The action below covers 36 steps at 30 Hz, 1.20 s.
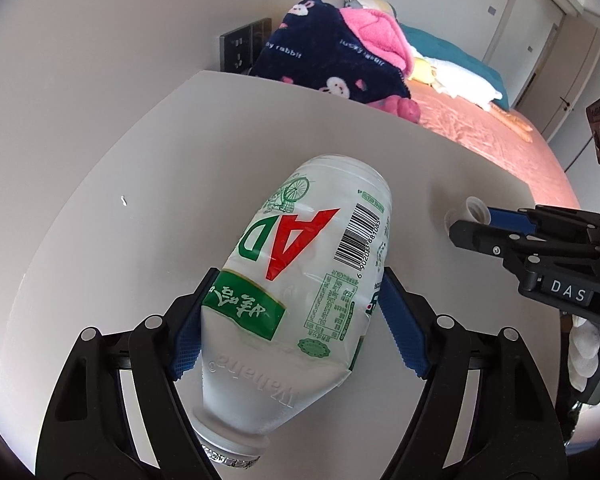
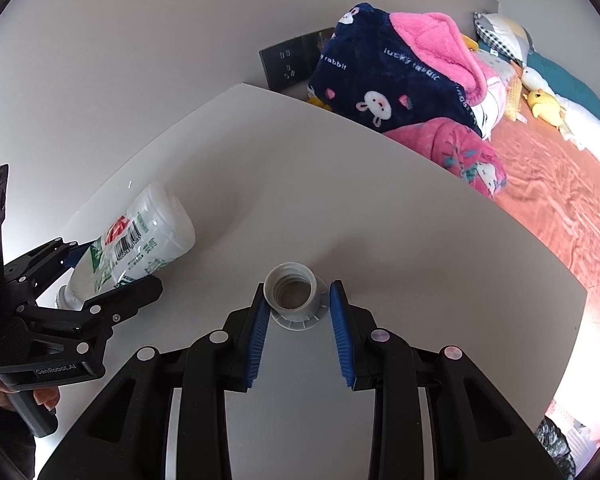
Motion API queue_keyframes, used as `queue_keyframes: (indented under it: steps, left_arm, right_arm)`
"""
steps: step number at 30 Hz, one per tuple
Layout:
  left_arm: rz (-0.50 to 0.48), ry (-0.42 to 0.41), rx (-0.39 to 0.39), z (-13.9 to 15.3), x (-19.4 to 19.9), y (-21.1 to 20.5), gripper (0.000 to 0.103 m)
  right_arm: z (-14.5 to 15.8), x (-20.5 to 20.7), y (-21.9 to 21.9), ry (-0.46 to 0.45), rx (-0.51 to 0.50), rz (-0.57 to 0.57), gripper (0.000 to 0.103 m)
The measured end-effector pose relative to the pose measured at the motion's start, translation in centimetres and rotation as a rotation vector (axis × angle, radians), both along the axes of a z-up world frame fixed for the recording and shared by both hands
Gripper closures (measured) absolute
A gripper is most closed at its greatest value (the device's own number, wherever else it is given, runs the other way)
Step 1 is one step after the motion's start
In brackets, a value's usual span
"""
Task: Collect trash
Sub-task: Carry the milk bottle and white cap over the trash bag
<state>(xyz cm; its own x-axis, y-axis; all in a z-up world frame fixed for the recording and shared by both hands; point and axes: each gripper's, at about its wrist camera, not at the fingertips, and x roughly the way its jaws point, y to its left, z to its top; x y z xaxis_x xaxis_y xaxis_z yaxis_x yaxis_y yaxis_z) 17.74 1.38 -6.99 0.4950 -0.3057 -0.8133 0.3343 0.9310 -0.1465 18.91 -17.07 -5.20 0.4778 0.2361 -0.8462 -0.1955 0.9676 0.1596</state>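
My left gripper [image 1: 296, 292] is shut on an empty clear plastic bottle [image 1: 300, 280] with a green, red and white label. The bottle's neck points back toward the camera and it is held above the white table [image 1: 140, 240]. It also shows in the right wrist view [image 2: 140, 240], with the left gripper [image 2: 112, 276] around it. My right gripper [image 2: 298, 294] is open, its blue pads on either side of a small grey threaded bottle-neck piece [image 2: 296, 296] standing on the table [image 2: 380, 208]. The piece [image 1: 474, 210] and the right gripper [image 1: 470, 224] also show in the left wrist view.
A bed with an orange-pink sheet [image 2: 560, 200] lies beyond the table's far edge, piled with a navy and pink blanket [image 2: 400, 80] and soft toys. A black wall socket [image 2: 288, 64] sits on the wall behind. A dark bag [image 2: 556, 444] is at the lower right.
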Motion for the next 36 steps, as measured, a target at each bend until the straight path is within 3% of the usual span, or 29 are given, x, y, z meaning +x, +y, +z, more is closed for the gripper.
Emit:
queue_keyframes:
  steps: [24, 36]
  left_arm:
    - [-0.033, -0.042, -0.072, 4.6, -6.5, -5.7, 0.028]
    - [-0.106, -0.030, -0.091, 4.9, -9.7, -10.1, 0.027]
  right_arm:
    - [5.5, -8.5, -5.6, -0.064, 0.057, -0.038, 0.071]
    - [6.6, -12.6, -9.5, -0.082, 0.067, -0.083, 0.071]
